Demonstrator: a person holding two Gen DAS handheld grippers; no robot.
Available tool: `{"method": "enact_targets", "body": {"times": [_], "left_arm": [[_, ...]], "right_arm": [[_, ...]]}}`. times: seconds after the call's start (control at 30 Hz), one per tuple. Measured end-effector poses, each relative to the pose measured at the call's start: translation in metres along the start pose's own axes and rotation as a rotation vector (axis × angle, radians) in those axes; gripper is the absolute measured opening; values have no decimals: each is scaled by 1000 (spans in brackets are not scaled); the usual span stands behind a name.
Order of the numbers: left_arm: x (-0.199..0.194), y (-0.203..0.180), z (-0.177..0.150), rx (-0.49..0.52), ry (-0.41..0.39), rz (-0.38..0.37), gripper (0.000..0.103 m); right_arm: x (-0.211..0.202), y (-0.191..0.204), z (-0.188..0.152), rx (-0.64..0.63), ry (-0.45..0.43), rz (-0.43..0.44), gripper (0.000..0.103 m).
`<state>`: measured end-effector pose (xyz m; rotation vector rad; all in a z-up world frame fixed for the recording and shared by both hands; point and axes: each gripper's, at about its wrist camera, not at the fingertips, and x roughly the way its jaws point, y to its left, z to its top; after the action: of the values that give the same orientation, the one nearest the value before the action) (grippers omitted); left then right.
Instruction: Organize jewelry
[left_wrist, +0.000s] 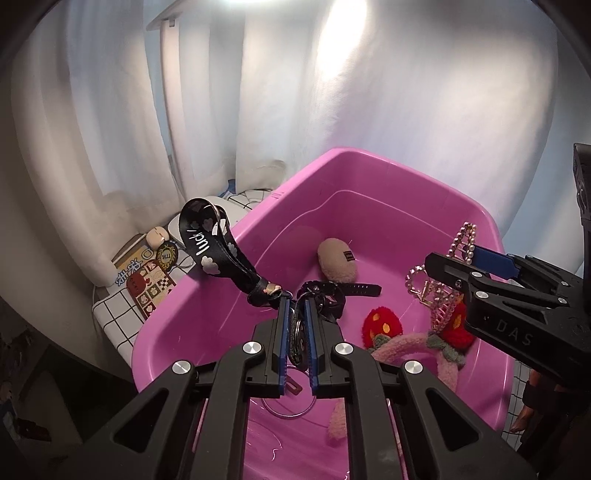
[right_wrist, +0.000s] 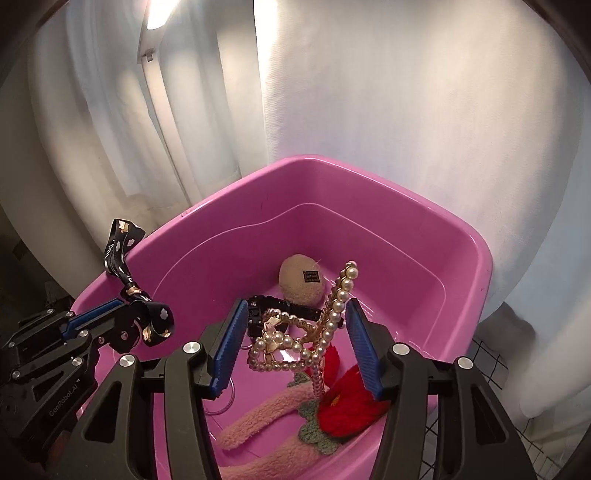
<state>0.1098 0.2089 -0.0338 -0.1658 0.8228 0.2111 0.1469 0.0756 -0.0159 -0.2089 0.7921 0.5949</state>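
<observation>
A pink tub (left_wrist: 207, 321) is sitting on a grid-pattern cloth (left_wrist: 110, 314), backed closely by white curtains (left_wrist: 110, 110) on its far and right sides. Both grippers are hanging over the tub's near half.

The left gripper (left_wrist: 297, 332) is pinching a keyring (left_wrist: 298, 334) between its fingers, which are drawn nearly together. A black strap (left_wrist: 218, 240) printed with clouds is arching up and left from the ring, its loop leaning out past the tub's left rim. Outside that rim, cards (left_wrist: 151, 280) and a small pale case (left_wrist: 156, 235) are lying on the cloth.

The right gripper (right_wrist: 295, 345) is standing with its fingers apart. A pearl crown (right_wrist: 295, 339) is standing tilted between the blue pads (right_wrist: 360, 343); its tall pearl arm is lying just beside the right pad, and I cannot tell whether they are touching. The left pad is apart from the pearls.

On the tub floor, a beige plush oval (right_wrist: 300, 278) is resting toward the far wall, with a black watch (left_wrist: 332, 293) just in front of it. A pink fuzzy headband (right_wrist: 266, 413) with red knit strawberries (right_wrist: 347, 402) is filling the near right corner. The floor toward the far wall and along the left wall is showing bare pink.
</observation>
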Motion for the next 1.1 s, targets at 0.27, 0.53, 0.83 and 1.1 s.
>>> {"method": "enact_targets", "body": {"times": [0.27,0.53,0.83,1.1], "left_arm": [[-13,5,-4,-22,-36,29,80],[-16,3,-7,-26,1,48,86],[-27,0,-10,-18,-7,79,86],[-35,-4,-9,-3,-18,80,86]], "right_arm": [[-18,0,-3,-4,-29,-45,66],[-32,-3,-11,28,-48,-58,66],[-61,-5,-24,43,-82,-84,66],[-77,-1,-33,21,-91,-99,66]]}}
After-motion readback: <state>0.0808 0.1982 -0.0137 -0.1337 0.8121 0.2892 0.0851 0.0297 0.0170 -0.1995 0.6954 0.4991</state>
